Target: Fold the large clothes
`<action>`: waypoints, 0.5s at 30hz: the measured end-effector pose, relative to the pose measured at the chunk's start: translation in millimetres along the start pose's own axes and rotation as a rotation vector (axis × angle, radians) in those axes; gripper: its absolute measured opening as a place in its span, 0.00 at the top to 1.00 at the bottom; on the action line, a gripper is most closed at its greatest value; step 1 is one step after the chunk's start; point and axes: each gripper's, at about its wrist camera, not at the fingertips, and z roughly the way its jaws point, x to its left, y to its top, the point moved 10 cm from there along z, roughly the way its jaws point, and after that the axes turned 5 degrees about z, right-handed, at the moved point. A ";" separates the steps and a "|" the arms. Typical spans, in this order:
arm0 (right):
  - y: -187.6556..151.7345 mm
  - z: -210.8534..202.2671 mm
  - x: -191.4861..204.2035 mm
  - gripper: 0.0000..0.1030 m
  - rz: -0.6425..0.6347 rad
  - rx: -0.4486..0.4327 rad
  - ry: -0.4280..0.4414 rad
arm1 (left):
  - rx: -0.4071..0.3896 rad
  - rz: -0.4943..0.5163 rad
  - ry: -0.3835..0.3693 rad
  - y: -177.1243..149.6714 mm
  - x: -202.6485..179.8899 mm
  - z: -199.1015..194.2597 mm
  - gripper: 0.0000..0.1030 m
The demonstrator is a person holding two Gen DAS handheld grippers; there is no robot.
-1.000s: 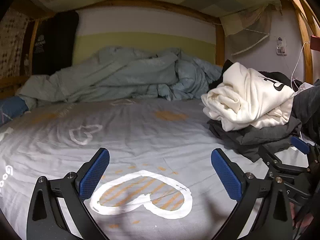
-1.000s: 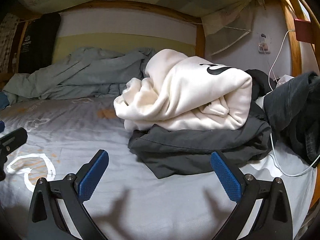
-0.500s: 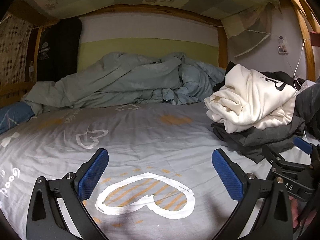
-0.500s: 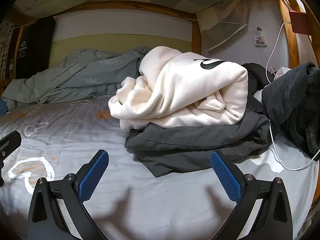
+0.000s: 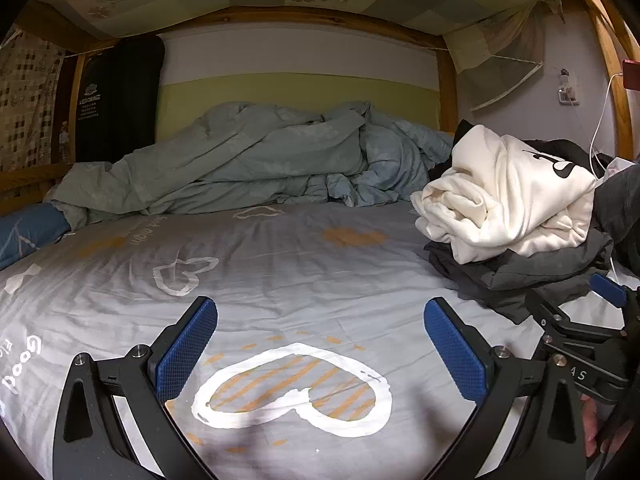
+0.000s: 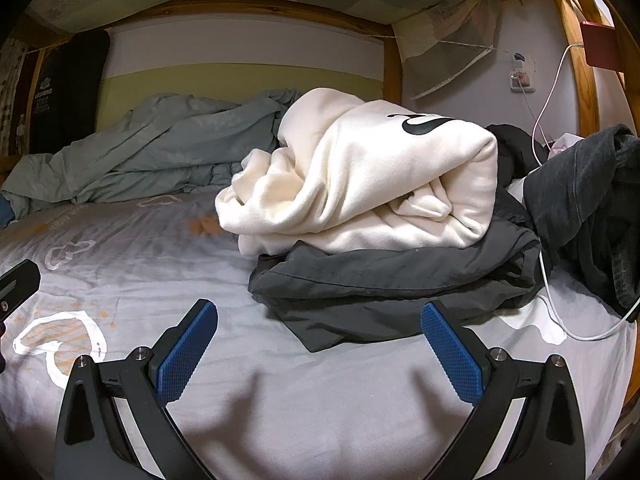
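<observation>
"good" on bedsheet [image 5: 280, 264]; black swoosh logo on white hoodie [image 6: 360, 184]; "a s" on right claw [image 5: 580, 344].

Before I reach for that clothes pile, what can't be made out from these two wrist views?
- Dark grey garment: both views, its type and most of its top are hidden under the white sweatshirt.
- Sweatshirt logo: right view, folded over the top, partly shown.
- Dark clothing at right: its lower end is cut off by the fisheye edge.
- White cable: its lower end runs out of view.
- Right tongs: left view, only one blue pad shows.
</observation>
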 end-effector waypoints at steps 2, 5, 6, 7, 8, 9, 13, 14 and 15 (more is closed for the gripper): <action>-0.1 0.3 -0.3 0.00 0.001 0.001 0.001 | -0.001 0.000 -0.001 0.0 -0.1 0.1 0.00; -0.4 1.6 -1.2 0.00 0.004 0.006 0.003 | 0.005 -0.001 0.003 -0.6 0.0 1.9 0.00; -0.7 1.7 -1.3 0.00 0.006 0.008 0.003 | 0.008 0.000 0.008 -1.0 0.4 2.3 0.00; -1.0 2.1 -1.7 0.00 0.009 0.011 0.004 | 0.009 0.002 0.012 -0.9 -0.2 3.0 0.00; -1.2 2.5 -2.2 0.00 0.013 0.013 0.004 | 0.008 0.005 0.012 -0.8 -0.6 2.9 0.00; -1.3 2.3 -2.2 0.00 0.015 0.014 0.004 | 0.007 0.008 0.013 -0.8 -0.9 2.7 0.00; -1.8 2.3 -1.7 0.00 0.016 0.017 0.003 | 0.007 0.011 0.017 -0.9 -1.6 3.5 0.00; -1.7 2.1 -1.7 0.00 0.016 0.016 0.003 | 0.008 0.010 0.018 -1.1 -1.4 3.5 0.00; -1.6 2.8 -1.6 0.00 0.015 0.016 0.003 | 0.009 0.010 0.018 -1.2 -1.2 3.6 0.00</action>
